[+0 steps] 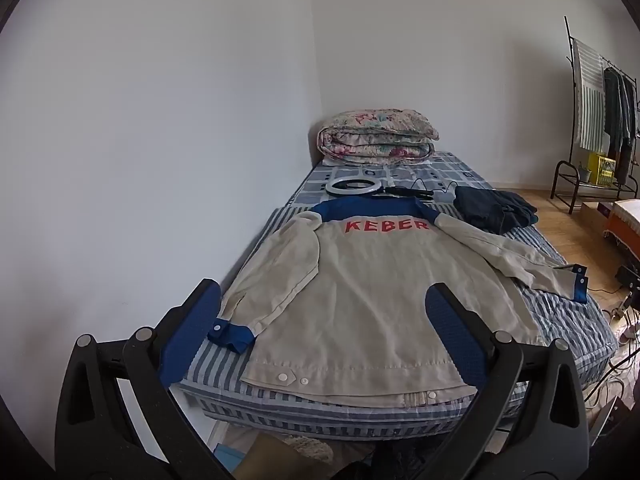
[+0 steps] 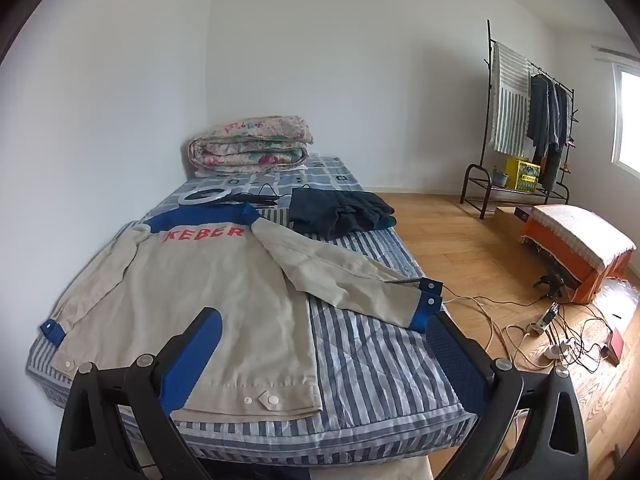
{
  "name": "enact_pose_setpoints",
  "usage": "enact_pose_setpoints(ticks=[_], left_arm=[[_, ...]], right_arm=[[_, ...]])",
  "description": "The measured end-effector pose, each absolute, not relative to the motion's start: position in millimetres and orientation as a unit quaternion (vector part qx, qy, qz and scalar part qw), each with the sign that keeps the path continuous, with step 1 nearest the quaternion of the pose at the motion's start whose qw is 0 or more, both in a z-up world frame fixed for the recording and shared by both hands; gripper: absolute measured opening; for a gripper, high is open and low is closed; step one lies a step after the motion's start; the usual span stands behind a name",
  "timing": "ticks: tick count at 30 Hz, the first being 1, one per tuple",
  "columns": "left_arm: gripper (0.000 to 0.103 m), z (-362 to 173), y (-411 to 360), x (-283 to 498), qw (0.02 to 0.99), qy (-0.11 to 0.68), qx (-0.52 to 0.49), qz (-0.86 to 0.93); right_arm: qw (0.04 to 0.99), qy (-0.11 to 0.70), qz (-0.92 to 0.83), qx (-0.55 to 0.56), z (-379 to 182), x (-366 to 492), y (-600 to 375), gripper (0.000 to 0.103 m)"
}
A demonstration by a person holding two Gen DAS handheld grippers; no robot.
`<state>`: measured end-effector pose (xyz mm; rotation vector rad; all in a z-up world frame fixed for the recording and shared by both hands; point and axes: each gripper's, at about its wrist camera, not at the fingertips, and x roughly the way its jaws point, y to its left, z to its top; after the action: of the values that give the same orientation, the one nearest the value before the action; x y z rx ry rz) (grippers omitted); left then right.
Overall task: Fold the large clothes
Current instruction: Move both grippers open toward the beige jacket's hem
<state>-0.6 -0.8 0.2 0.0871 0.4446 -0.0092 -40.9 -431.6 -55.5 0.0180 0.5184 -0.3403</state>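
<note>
We hold the left gripper (image 1: 320, 316) and right gripper (image 2: 322, 344) tilted downward over the bed's (image 2: 372, 360) near edge, fingers spread wide and holding nothing. The beige jacket (image 1: 360, 296) lies flat, back up, beyond and between both finger pairs. Our hands stay hidden behind the cameras; the bed's near end is cut off by the black finger mounts.

Striped bed (image 1: 568, 320): beige jacket (image 1: 360, 292) spread flat, dark clothes (image 1: 492, 208), ring light (image 1: 354, 186), folded quilt (image 1: 376, 136).

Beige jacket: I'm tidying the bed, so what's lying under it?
The beige jacket lies on a striped quilt. Whatever its body covers stays hidden.
</note>
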Motion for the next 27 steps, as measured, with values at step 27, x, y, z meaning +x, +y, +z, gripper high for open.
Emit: enact_pose_setpoints(ticks=[27], left_arm=[[0.103, 0.2, 2.8, 6.1, 0.974, 0.224, 0.032, -0.002]], right_arm=[[0.955, 0.248, -0.163, -0.006, -52.7, -41.7, -429.7, 0.103]])
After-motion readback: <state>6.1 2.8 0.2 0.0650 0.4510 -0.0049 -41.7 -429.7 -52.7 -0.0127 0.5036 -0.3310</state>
